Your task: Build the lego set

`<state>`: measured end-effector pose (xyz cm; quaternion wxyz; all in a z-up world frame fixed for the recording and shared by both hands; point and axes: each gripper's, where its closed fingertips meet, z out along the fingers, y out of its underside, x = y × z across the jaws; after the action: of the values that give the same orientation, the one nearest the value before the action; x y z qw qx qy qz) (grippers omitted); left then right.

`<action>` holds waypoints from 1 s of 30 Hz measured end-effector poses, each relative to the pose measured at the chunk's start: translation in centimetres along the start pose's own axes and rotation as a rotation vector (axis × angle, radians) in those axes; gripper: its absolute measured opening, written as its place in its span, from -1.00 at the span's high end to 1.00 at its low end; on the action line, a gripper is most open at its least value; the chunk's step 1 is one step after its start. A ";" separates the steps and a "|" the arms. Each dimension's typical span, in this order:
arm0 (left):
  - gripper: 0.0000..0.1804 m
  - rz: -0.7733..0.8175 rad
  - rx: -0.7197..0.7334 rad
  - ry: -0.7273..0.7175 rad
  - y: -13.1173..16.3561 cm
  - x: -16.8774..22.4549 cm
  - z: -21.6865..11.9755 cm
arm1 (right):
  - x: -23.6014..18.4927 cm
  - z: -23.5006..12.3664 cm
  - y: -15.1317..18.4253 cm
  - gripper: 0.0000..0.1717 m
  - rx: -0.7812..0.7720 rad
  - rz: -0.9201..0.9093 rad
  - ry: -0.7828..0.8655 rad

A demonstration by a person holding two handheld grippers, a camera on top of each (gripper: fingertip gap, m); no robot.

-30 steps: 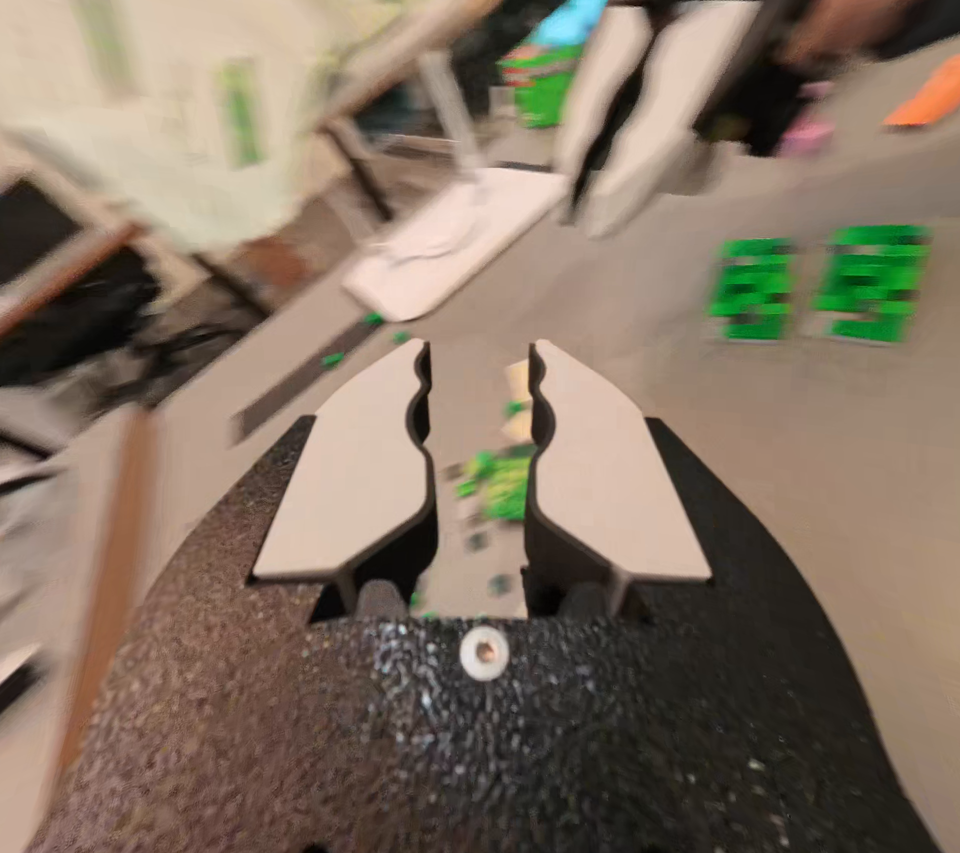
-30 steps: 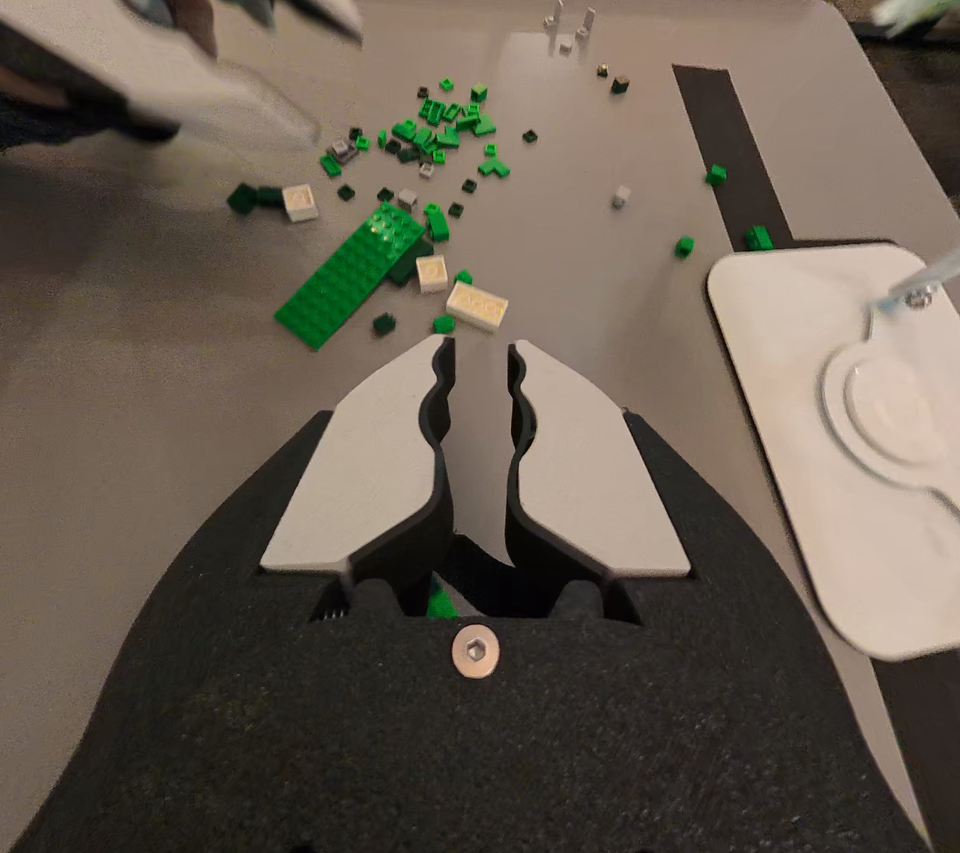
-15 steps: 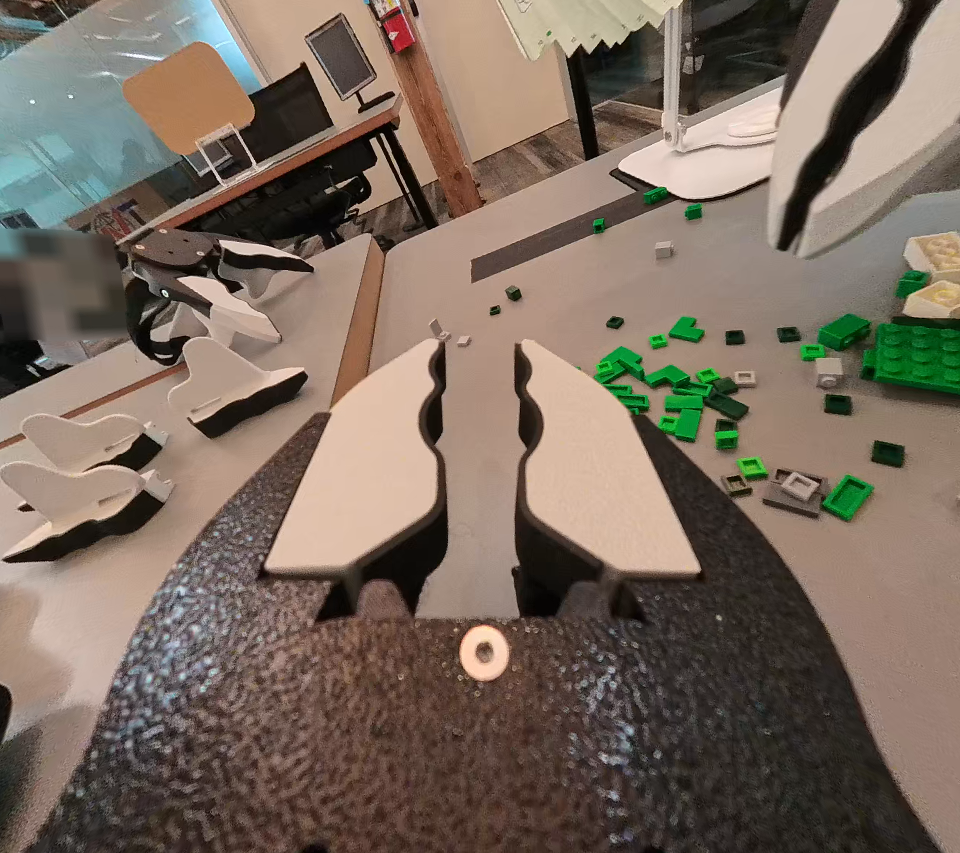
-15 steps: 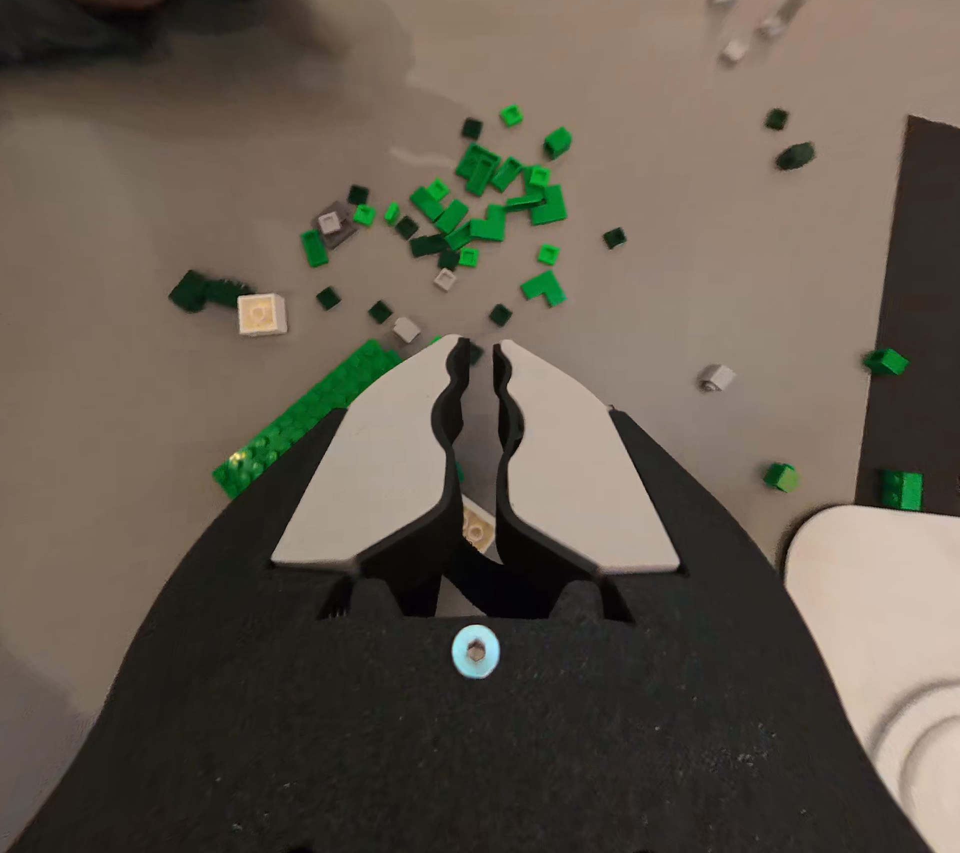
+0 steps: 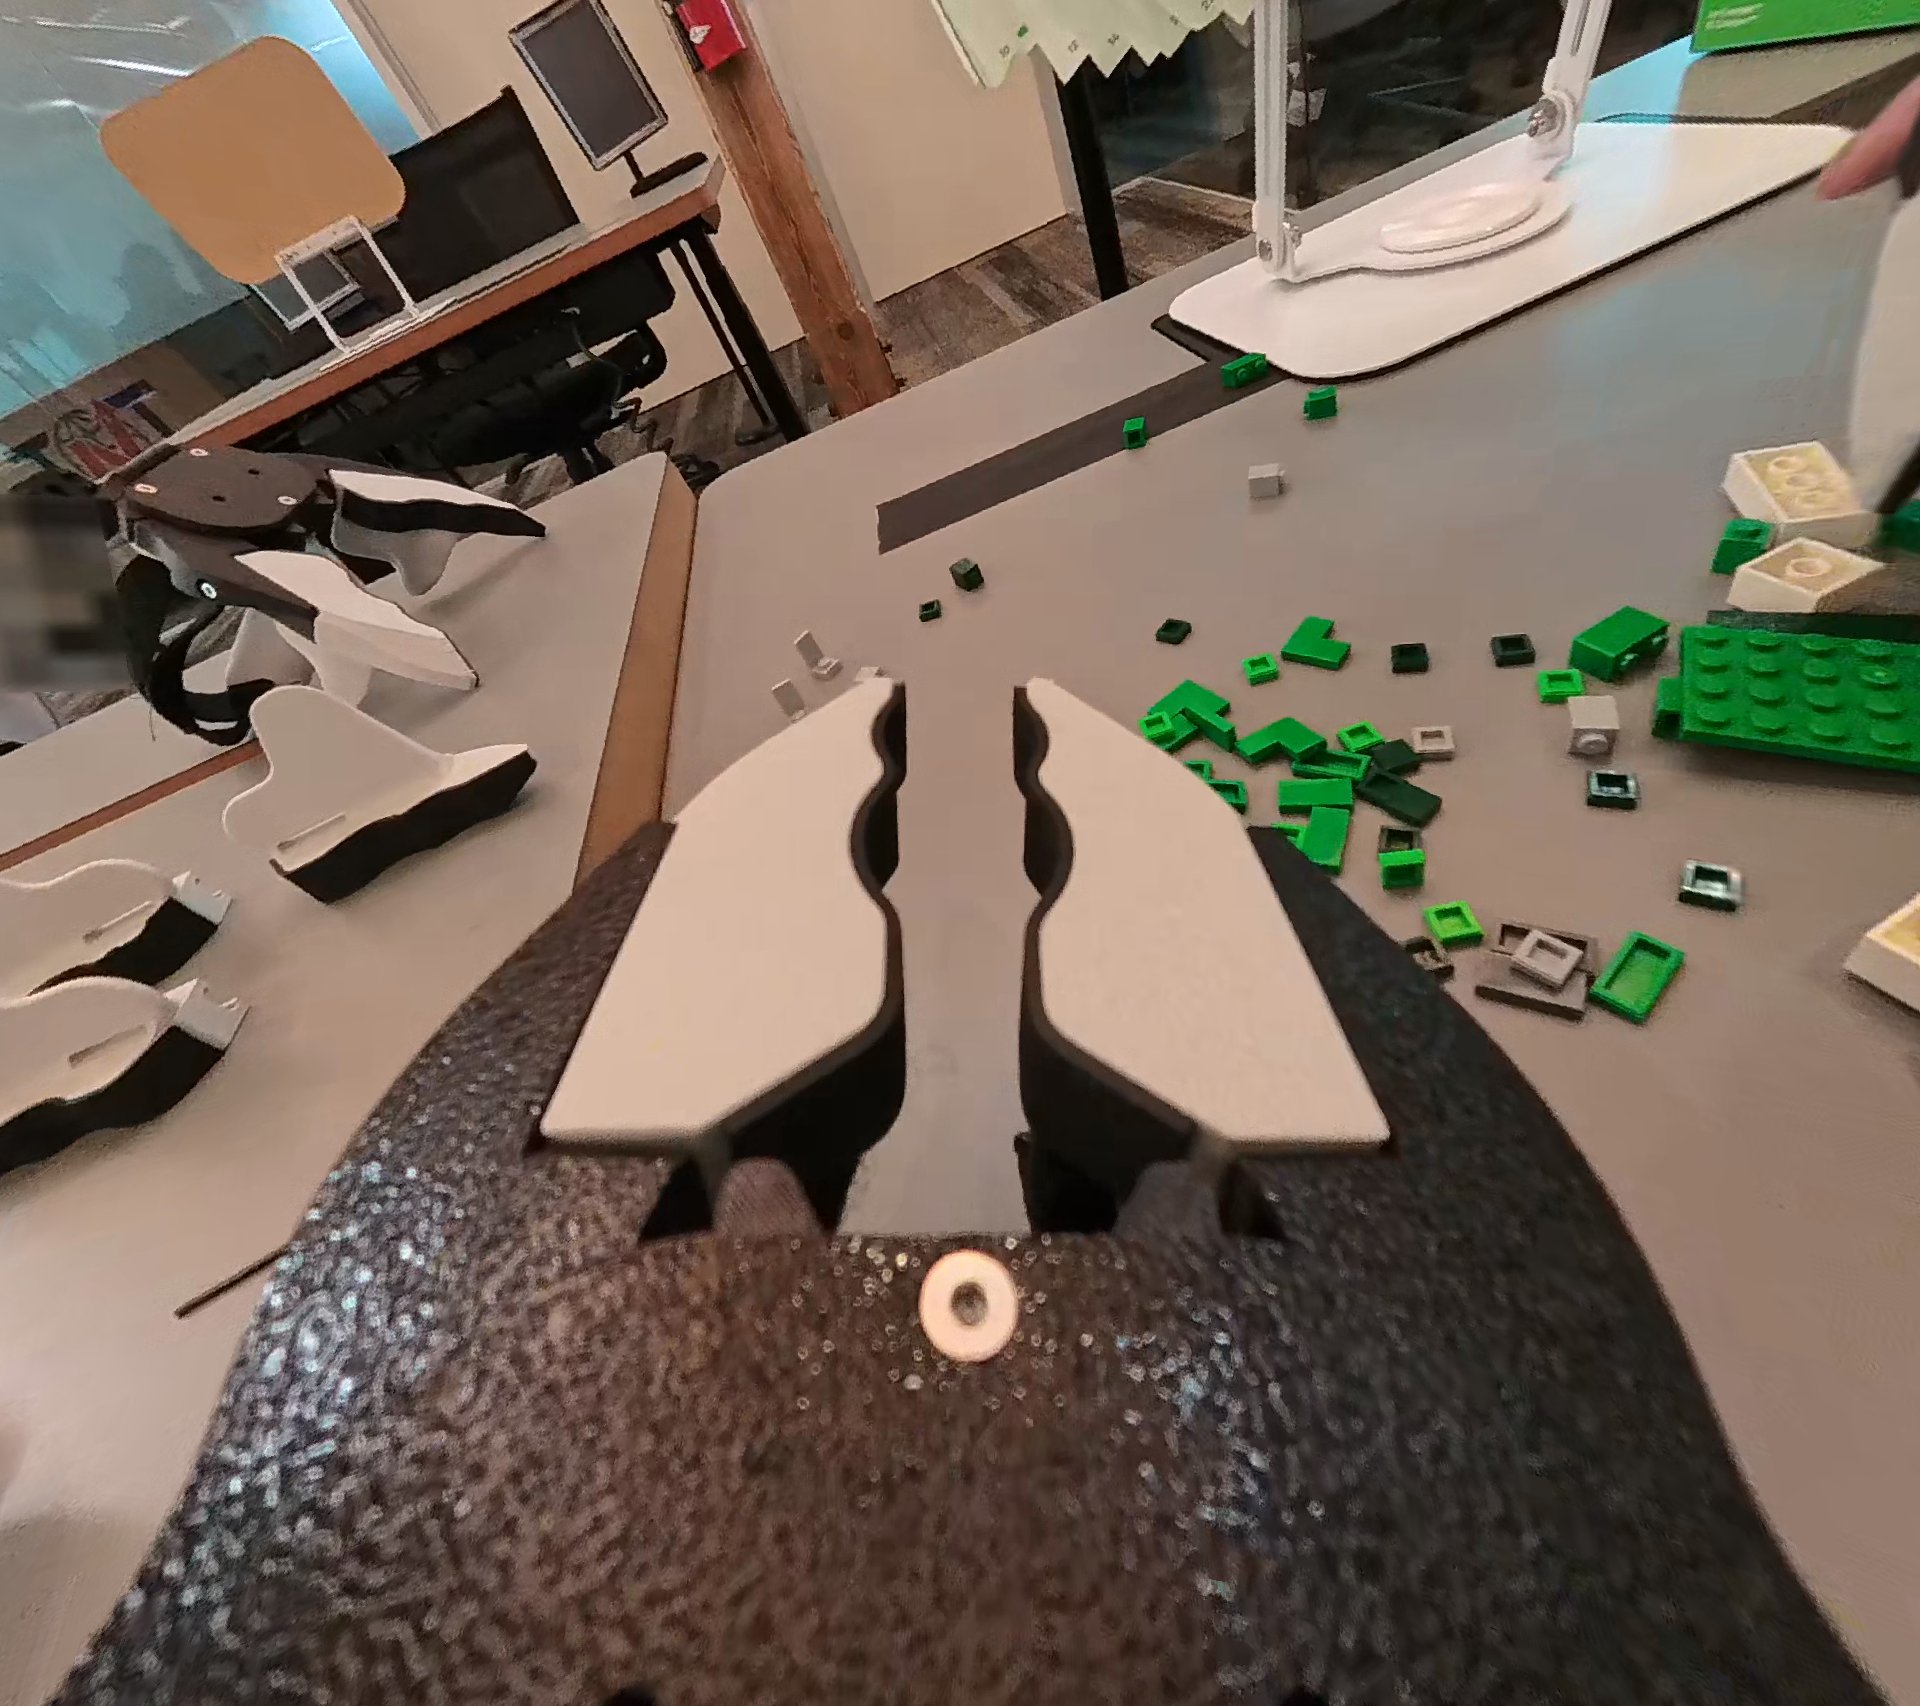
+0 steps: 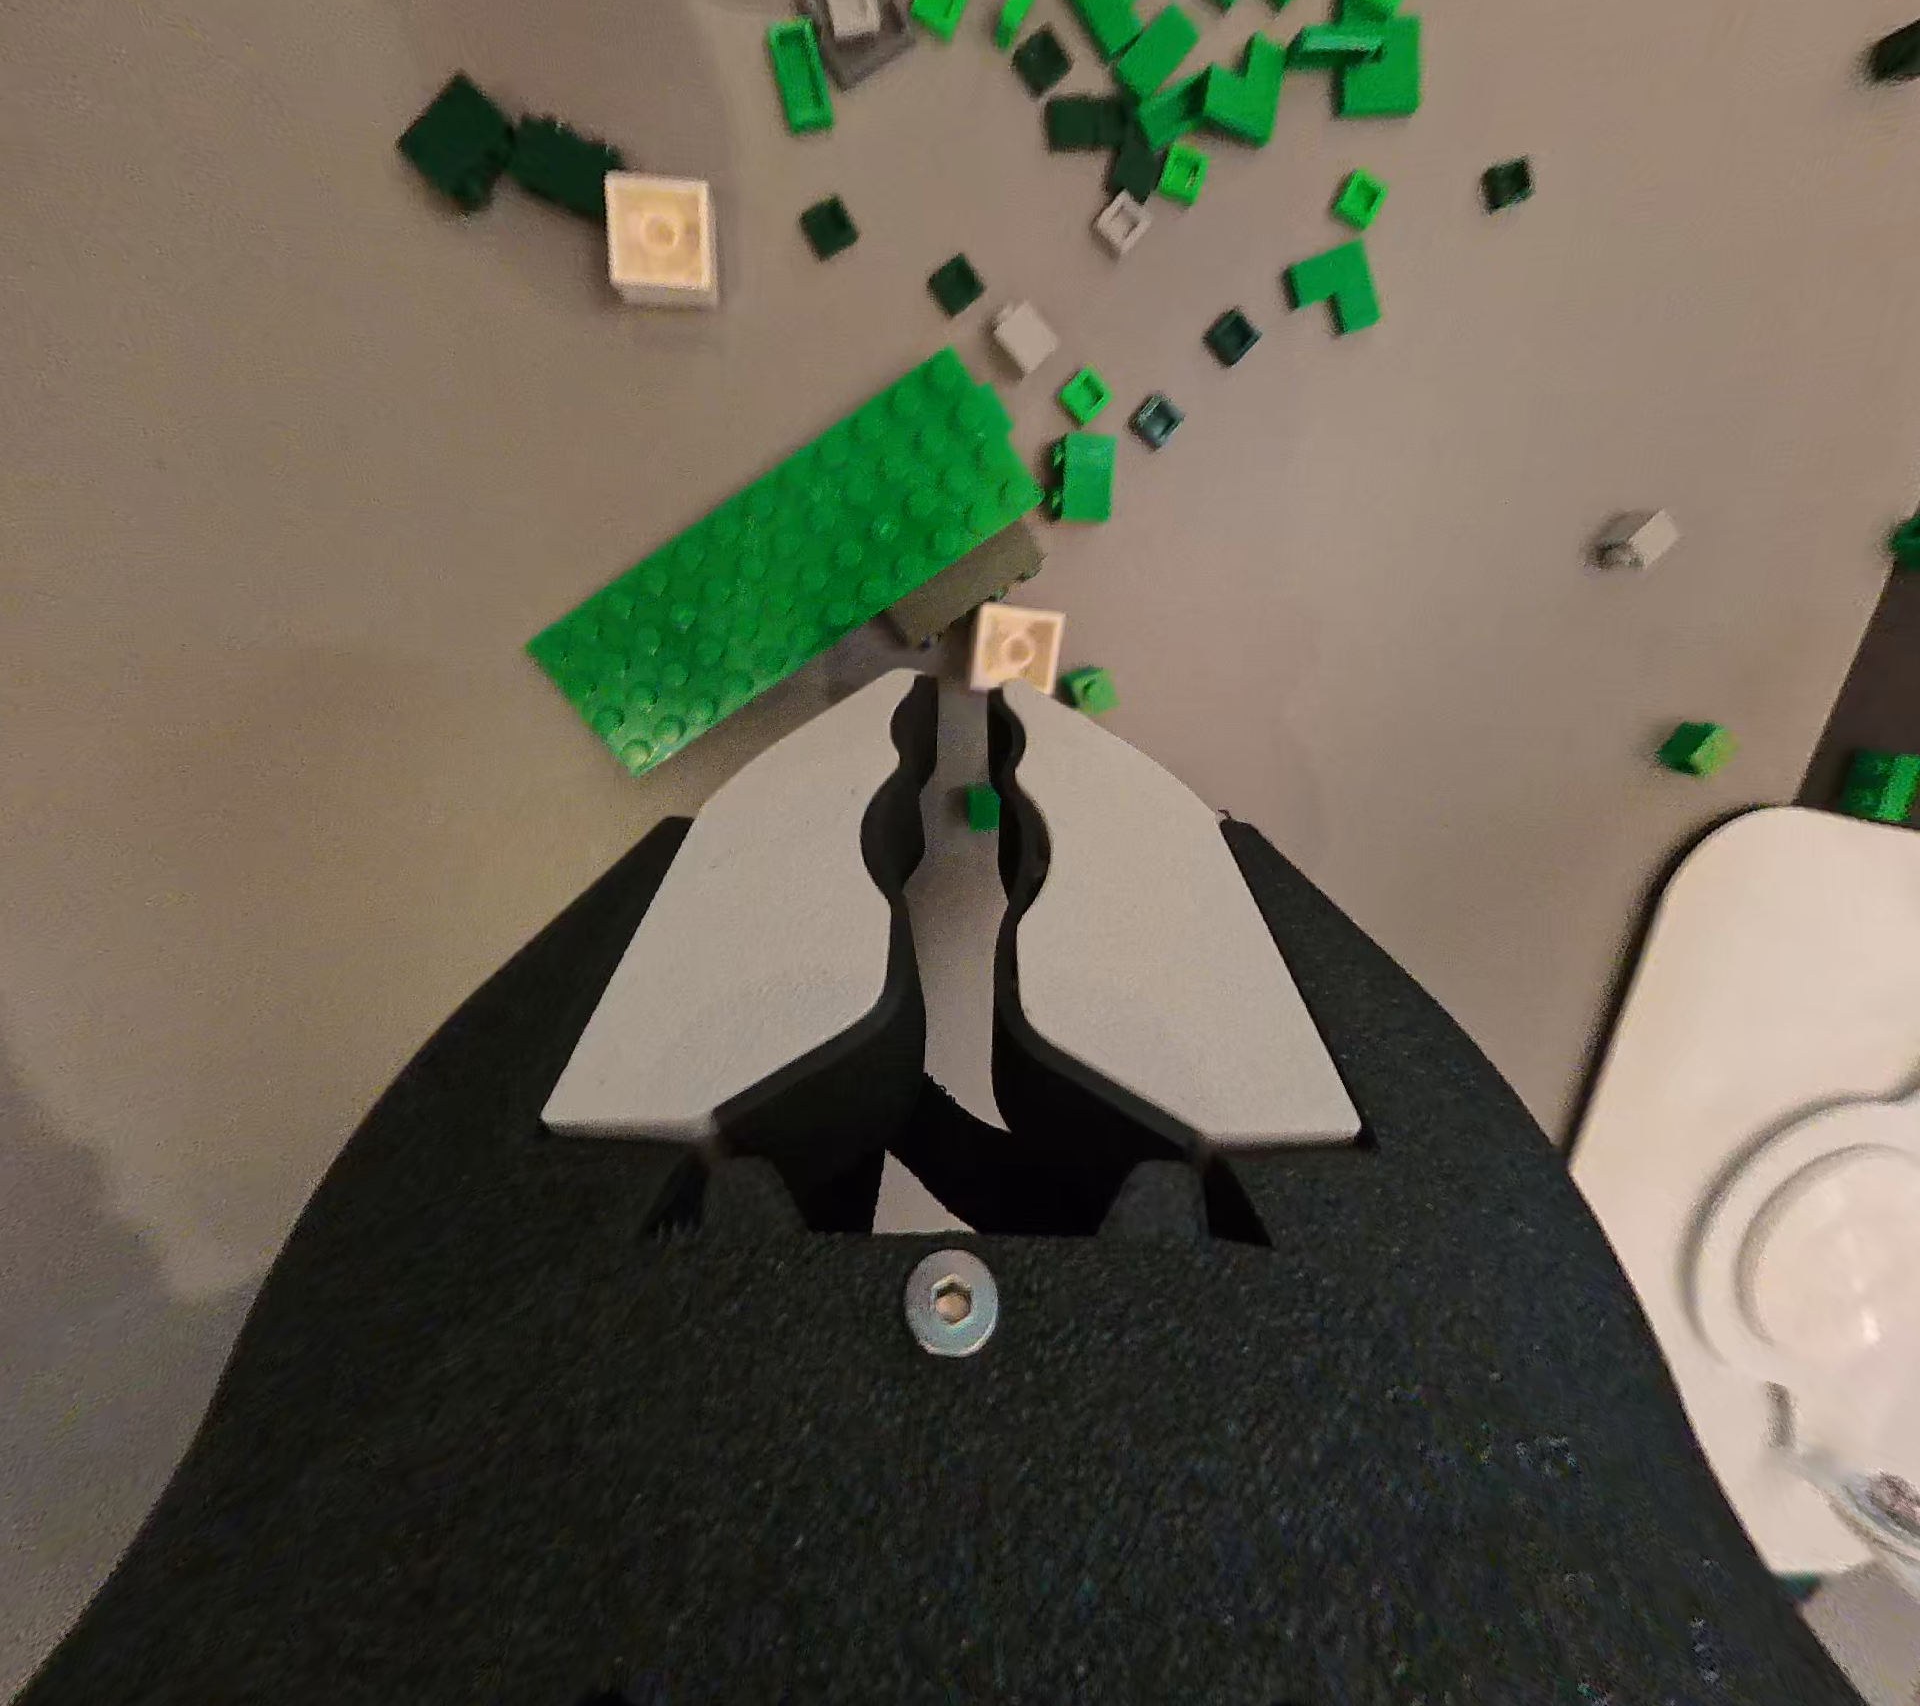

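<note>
Left gripper [image 5: 958,695] is hanging over bare grey table [image 5: 1558,1241], jaws slightly spread, nothing between them. Right gripper [image 6: 961,692] is hovering low, jaws nearly together with a narrow gap, gripping nothing; a cream square brick [image 6: 1016,646] is lying just past its tips, beside the green baseplate [image 6: 790,555]. Small green tiles [image 5: 1309,763] are lying scattered loose. Nothing looks assembled yet; baseplate is sitting bare.

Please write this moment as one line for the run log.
left gripper: jaws open, empty, over grey table | right gripper: jaws narrow, empty, near cream brick, green plate
</note>
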<state>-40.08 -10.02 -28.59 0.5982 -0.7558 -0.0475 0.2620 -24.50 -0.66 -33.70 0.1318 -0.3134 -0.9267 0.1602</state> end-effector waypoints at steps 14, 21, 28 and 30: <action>0.85 0.030 -0.003 0.030 -0.1 0.8 0.3 | -4.8 0.3 -5.0 0.91 0.166 -0.108 -0.198; 0.86 0.004 0.010 0.026 -0.2 0.5 0.1 | -1.9 2.7 -6.5 0.93 0.057 -0.239 -0.046; 0.86 -0.016 0.018 0.029 -0.3 0.4 0.0 | -2.0 4.0 -6.6 0.86 0.007 -0.376 -0.147; 0.86 -0.015 0.018 0.030 -0.3 0.4 0.0 | -2.0 4.4 -6.3 0.86 -0.023 -0.408 -0.144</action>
<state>-39.64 -9.78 -28.42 0.6076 -0.7538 -0.0421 0.2467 -27.89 -7.59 -35.60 0.0915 -0.1088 -0.9797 0.1416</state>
